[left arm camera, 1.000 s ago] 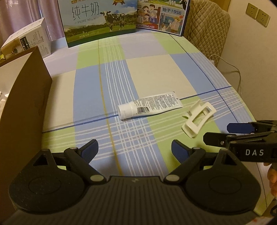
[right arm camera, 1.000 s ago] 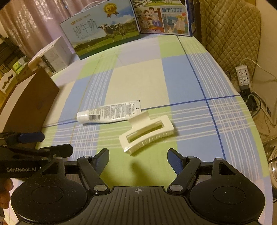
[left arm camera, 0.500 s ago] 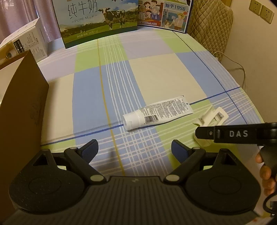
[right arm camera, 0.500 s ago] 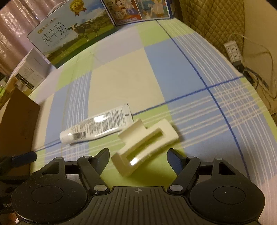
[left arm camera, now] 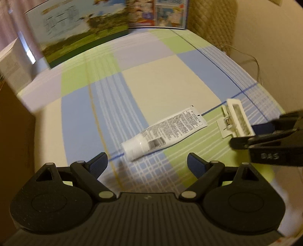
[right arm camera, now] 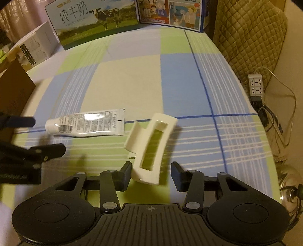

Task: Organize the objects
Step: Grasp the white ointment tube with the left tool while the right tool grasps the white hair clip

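A white tube (left arm camera: 166,132) with small print lies on the checked tablecloth (left arm camera: 166,79), cap toward me. My left gripper (left arm camera: 146,160) hovers open just in front of the cap, nothing between its fingers. A cream hair claw clip (right arm camera: 140,132) stands tilted to the right of the tube (right arm camera: 89,123). My right gripper (right arm camera: 151,170) has the clip's near end between its jaws, which are closing; the left pad touches the clip and a gap shows at the right pad. In the left wrist view the clip (left arm camera: 236,119) pokes out beyond the right gripper (left arm camera: 265,136).
A brown cardboard box (right arm camera: 13,90) stands at the left edge. A milk carton case (right arm camera: 94,19), a picture box (right arm camera: 170,13) and a white box (right arm camera: 36,47) line the back. Off the table's right edge are a quilted chair (right arm camera: 246,37) and a power strip (right arm camera: 255,85).
The right jaws have narrowed around the clip, which has turned to point away from the gripper. The left gripper has rolled and come lower and closer to the tube's cap.
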